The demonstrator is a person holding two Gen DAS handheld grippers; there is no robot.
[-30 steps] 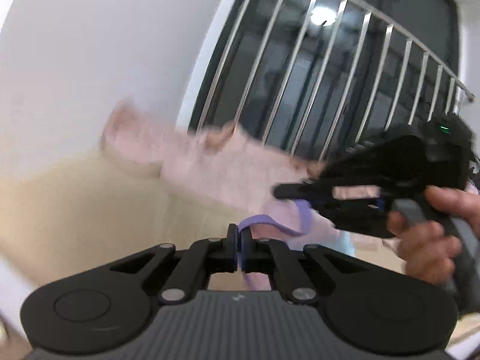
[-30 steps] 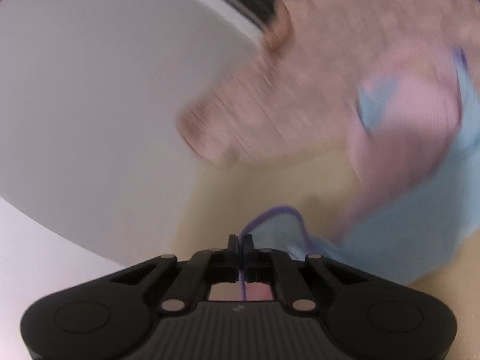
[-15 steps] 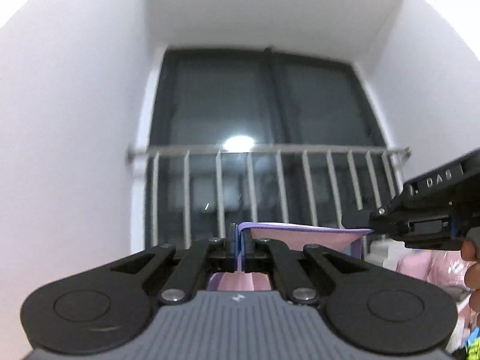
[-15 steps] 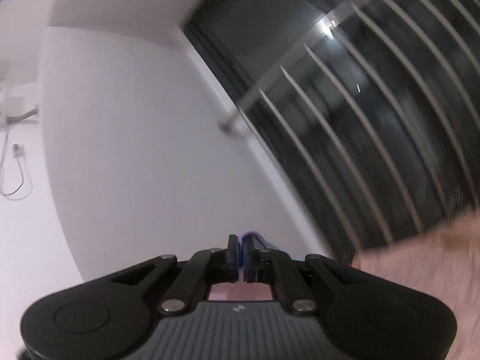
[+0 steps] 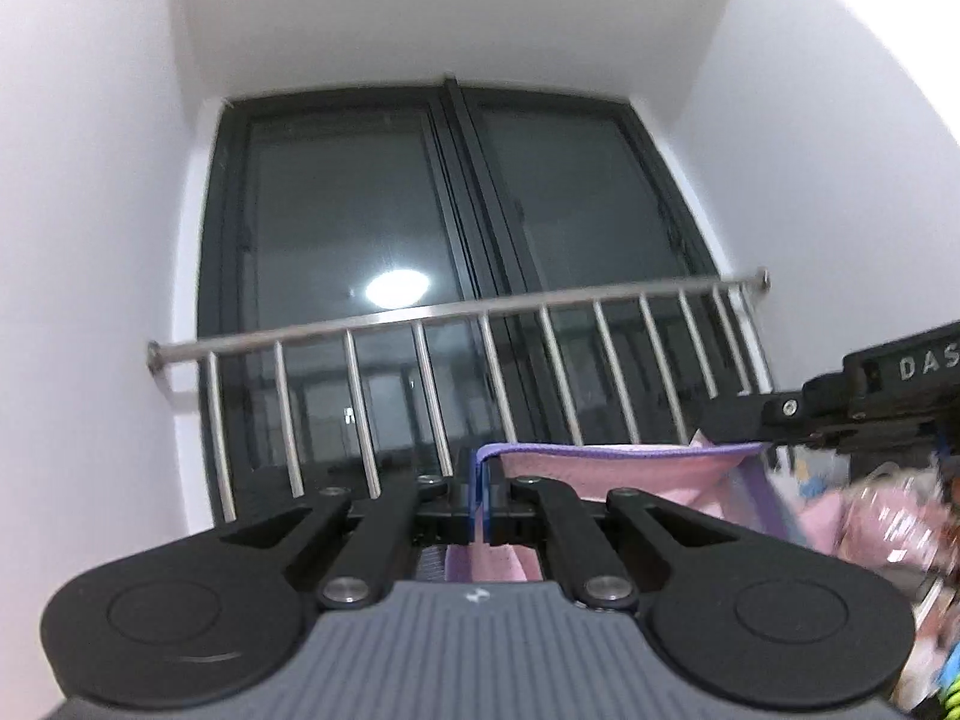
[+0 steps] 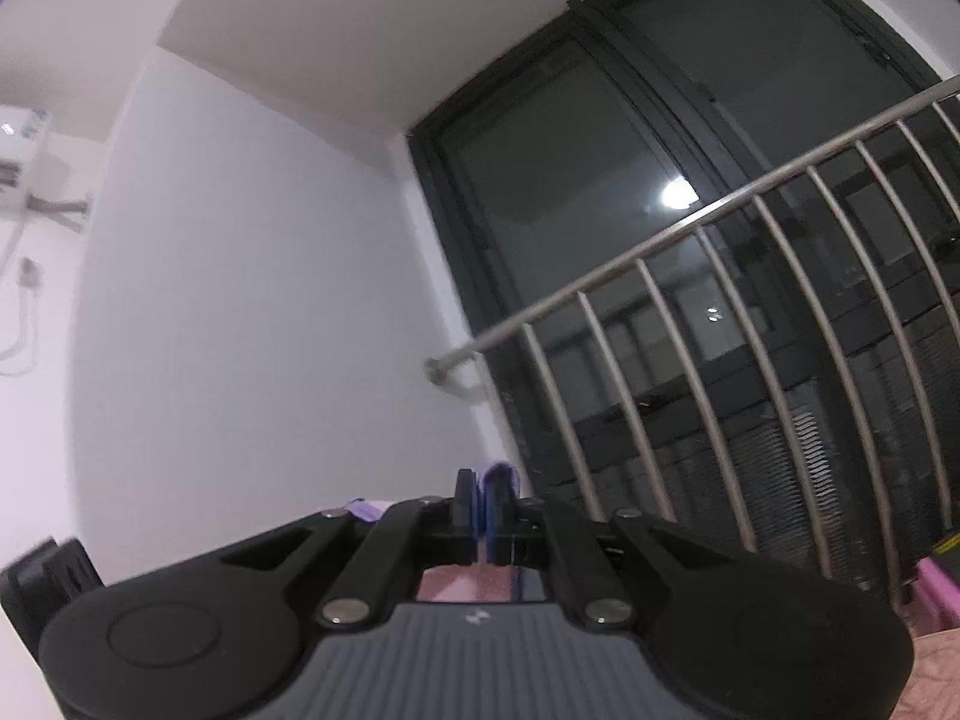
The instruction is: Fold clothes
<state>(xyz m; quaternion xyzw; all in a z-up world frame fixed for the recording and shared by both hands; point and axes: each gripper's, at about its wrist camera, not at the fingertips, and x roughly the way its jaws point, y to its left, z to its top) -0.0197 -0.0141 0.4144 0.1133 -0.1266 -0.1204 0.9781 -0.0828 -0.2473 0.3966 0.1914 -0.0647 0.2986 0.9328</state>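
Both the left gripper (image 5: 482, 501) and right gripper (image 6: 482, 513) are clamped on the purple-trimmed pink garment (image 5: 618, 465), stretched taut aloft toward three o'clock before the window railing (image 5: 456, 309); no fold visible, folding evidently outstanding.

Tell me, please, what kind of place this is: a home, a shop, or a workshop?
Most likely a room in a home or flat. A tall dark-framed window with a metal safety railing sits between plain white walls, and both tongs hold up a pink garment.
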